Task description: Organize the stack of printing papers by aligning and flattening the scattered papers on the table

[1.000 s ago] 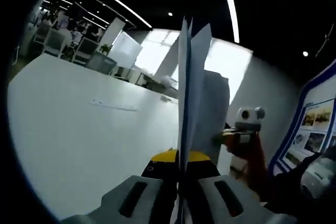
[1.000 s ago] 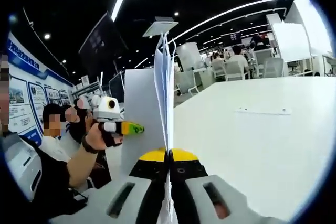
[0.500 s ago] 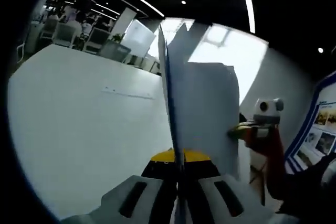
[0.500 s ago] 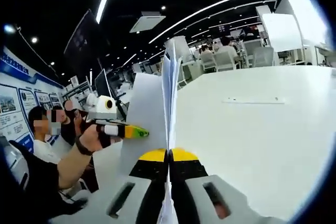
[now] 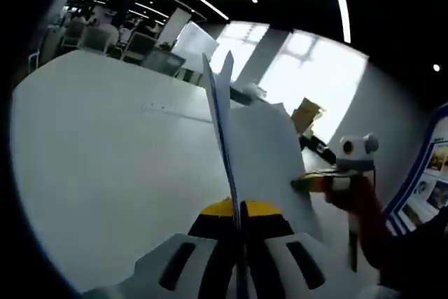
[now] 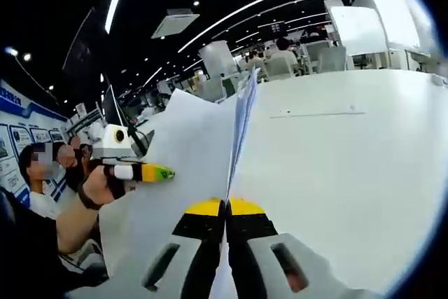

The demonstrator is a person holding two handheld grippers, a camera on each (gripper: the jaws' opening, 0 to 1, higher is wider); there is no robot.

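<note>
A stack of white printing papers (image 5: 225, 131) stands edge-on between my left gripper's jaws (image 5: 238, 209), which are shut on it. The sheets fan apart at the top, and one sheet (image 5: 269, 159) spreads to the right. The right gripper (image 5: 313, 182) comes in from the right, its yellow-green tip clamped on that sheet's far edge. In the right gripper view the same stack (image 6: 240, 120) rises from my right gripper (image 6: 225, 206), shut on it. A broad sheet (image 6: 175, 173) leans left, where the left gripper (image 6: 152, 171), held by a hand (image 6: 94, 190), grips its edge.
A large white table (image 5: 98, 166) (image 6: 343, 166) lies under the papers. A thin pale strip (image 5: 178, 113) (image 6: 318, 112) lies flat on it farther out. Chairs and seated people (image 6: 283, 57) are beyond the far edge. A poster wall (image 5: 423, 187) stands behind the person.
The stack has tipped down from near upright toward the table, and the broad sheet now leans lower. Both grippers stay shut on it; both views have shifted with the hands.
</note>
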